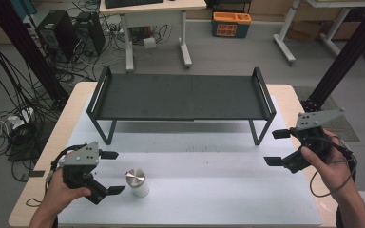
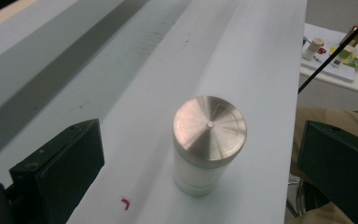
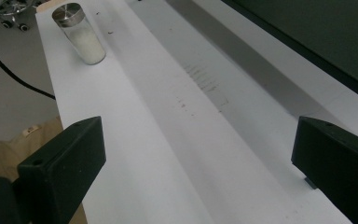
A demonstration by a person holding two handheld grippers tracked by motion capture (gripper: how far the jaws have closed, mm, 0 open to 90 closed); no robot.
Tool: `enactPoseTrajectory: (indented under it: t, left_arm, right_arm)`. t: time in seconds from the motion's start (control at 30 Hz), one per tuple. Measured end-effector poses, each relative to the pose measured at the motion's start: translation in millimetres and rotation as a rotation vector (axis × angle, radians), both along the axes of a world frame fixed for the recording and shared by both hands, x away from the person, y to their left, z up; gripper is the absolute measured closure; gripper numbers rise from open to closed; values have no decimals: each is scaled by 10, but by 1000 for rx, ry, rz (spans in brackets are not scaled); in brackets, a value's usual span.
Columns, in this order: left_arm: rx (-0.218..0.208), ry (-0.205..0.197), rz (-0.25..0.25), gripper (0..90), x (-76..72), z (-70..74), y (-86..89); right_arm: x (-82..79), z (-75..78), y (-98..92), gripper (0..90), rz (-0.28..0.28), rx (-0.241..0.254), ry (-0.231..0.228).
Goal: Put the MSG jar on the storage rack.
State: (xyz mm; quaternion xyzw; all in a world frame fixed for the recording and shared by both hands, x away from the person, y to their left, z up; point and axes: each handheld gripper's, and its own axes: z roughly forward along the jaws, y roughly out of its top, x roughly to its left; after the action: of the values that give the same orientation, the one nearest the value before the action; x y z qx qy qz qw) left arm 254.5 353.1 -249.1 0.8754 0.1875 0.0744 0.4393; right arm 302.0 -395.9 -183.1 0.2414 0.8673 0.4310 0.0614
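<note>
The tabletop [image 1: 69, 111] is light wood, and a white sheet [image 1: 218, 190] covers most of it, leaving bare strips along the left and right edges. A black rack [image 1: 180, 97] on thin legs stands on the sheet along the far edge, its flat top bare. A jar [image 1: 136, 182] with a metal lid and white contents stands upright near the front-left corner, well apart from the rack.

A clear glass jar of white powder [image 1: 137, 184] wore a brushed silver metal lid [image 2: 209, 127] with fine radial streaks. It stood on the white table mat [image 1: 228, 199]; beyond the jar, the low metal shelf [image 1: 180, 97] was matte black.
</note>
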Motion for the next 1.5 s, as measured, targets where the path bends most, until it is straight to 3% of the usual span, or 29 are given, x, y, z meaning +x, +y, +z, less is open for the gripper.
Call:
enactPoseTrajectory:
  t: [0.17, 0.4, 1.0, 1.17, 1.2, 1.3, 1.5]
  left_arm:
    - [24, 21, -22, 9, 67, -64, -112]
    - [19, 41, -39, 9, 134, -198, -218]
    - [26, 42, -48, 75, 194, -360, -404]
    - [34, 27, -48, 189, 185, -381, -426]
    - [32, 29, -47, 259, 184, -388, -426]
    - [37, 23, -39, 342, 169, -389, -427]
    - [32, 25, -33, 409, 161, -395, -402]
  right_arm:
    - [-30, -39, 9, 26, 3, 6, 3]
    - [-88, -78, 0, 28, 4, 18, 0]
    - [-162, -100, -33, 27, 3, 18, -1]
    - [-174, -103, -39, 27, 5, 16, -3]
    - [-178, -105, -45, 28, 4, 18, -4]
    - [-181, -101, -50, 27, 3, 18, -6]
    - [-175, -103, -48, 27, 6, 19, -8]
